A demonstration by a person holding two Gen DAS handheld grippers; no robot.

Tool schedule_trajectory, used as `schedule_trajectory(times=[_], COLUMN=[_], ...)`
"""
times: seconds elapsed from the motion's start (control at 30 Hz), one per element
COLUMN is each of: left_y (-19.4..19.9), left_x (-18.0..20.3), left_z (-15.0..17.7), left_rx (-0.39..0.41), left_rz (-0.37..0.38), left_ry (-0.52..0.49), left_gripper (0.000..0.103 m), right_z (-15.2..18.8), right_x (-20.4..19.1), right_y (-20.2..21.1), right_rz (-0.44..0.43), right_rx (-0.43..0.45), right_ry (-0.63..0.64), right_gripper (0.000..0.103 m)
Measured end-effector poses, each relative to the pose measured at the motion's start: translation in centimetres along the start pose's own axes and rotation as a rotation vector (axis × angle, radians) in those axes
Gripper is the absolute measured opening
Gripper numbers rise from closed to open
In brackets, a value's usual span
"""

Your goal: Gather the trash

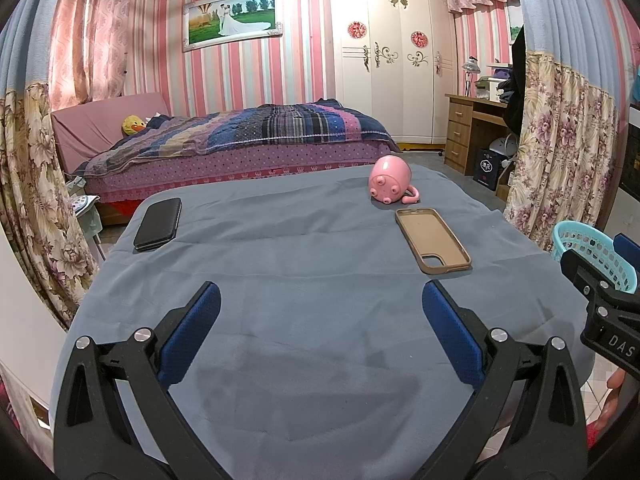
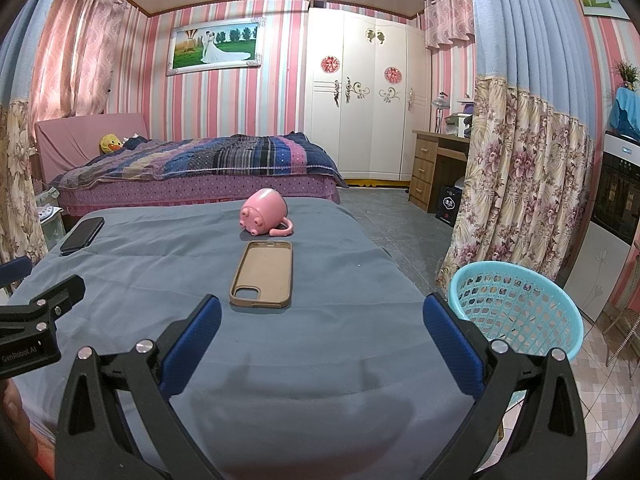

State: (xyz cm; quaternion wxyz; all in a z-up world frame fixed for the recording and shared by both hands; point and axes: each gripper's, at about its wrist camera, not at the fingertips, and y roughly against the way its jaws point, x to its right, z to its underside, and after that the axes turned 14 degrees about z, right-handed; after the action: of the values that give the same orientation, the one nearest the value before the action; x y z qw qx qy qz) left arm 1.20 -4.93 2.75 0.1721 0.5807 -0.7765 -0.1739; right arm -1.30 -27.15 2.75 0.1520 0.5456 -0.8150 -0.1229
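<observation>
Both tongs hang wide apart over the near edge of the grey-blue cloth-covered table (image 2: 340,380), nothing in either: left gripper (image 1: 320,320), right gripper (image 2: 322,322). The left one's body reads "GenRobot.AI", the right's "DAS". Further out lie a tan phone case (image 2: 263,273), a tipped pink pig mug (image 2: 264,211) and, far left, a black phone (image 1: 157,223). A turquoise plastic mesh basket (image 2: 516,304) sits right of the table.

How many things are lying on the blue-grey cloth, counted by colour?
Pink: 1, the pig-shaped mug lying on its side
Tan: 1, the empty phone case
Black: 1, the phone
Total: 3
</observation>
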Motion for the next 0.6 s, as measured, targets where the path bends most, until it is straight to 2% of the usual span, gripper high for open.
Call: schedule_trajectory(times=[0.6], left_y=[-0.03], left_x=[0.18], left_z=[0.15], left_rx=[-0.002], left_rz=[0.002], left_ry=[-0.001], left_gripper=[0.098], right_z=[0.05], right_x=[-0.14], right_y=[0.02], right_rz=[0.000], right_rx=[0.000], right_ry=[0.000], right_gripper=[0.099])
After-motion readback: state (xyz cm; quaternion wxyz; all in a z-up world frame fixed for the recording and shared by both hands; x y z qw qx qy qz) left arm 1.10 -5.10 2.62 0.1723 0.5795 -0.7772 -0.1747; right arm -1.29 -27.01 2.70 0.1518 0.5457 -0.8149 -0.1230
